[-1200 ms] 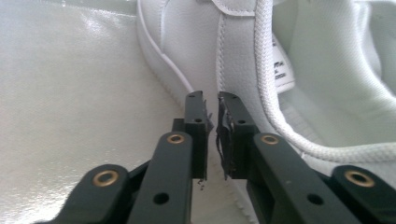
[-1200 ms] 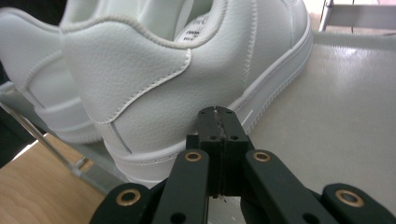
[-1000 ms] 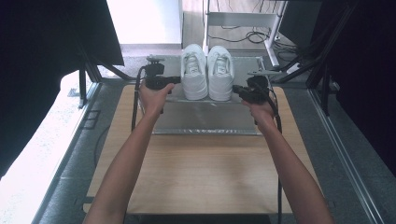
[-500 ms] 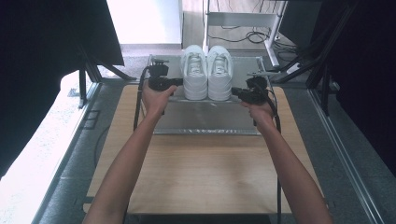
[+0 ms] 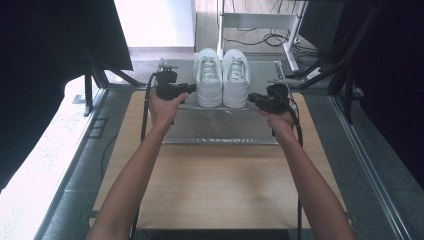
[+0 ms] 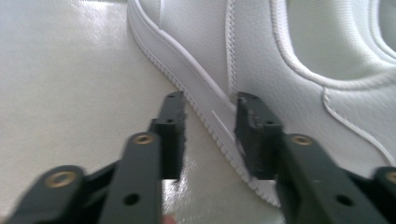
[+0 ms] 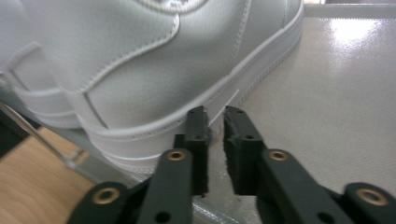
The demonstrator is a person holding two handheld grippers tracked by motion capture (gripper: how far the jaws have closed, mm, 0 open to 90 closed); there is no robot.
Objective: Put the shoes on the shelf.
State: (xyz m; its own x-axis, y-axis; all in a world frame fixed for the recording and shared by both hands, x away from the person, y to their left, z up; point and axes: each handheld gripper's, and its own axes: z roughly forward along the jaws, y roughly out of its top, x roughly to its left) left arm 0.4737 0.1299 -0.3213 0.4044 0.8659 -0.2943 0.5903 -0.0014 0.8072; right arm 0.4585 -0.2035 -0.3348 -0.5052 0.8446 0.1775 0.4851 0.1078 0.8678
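- Pair of white shoes [image 5: 222, 77] sits side by side on a metal tray [image 5: 220, 125] at far end of wooden table [image 5: 215, 185].
- Left gripper [image 5: 184, 89] beside left shoe [image 6: 280, 70], jaws apart w/ a gap, nothing between them.
- Right gripper [image 5: 252, 99] at right shoe [image 7: 154, 70] heel, jaws nearly closed, empty.
- Shoes prob. light; smooth upper looks slippery, gives a bit; sole edge stiffer.
- Best hold: heel collar or sole rim.

Daylight's pouring in from top left, glaring off the metal tray [image 5: 220, 131] (my jaws are blurring up close); sides staying v. dark.
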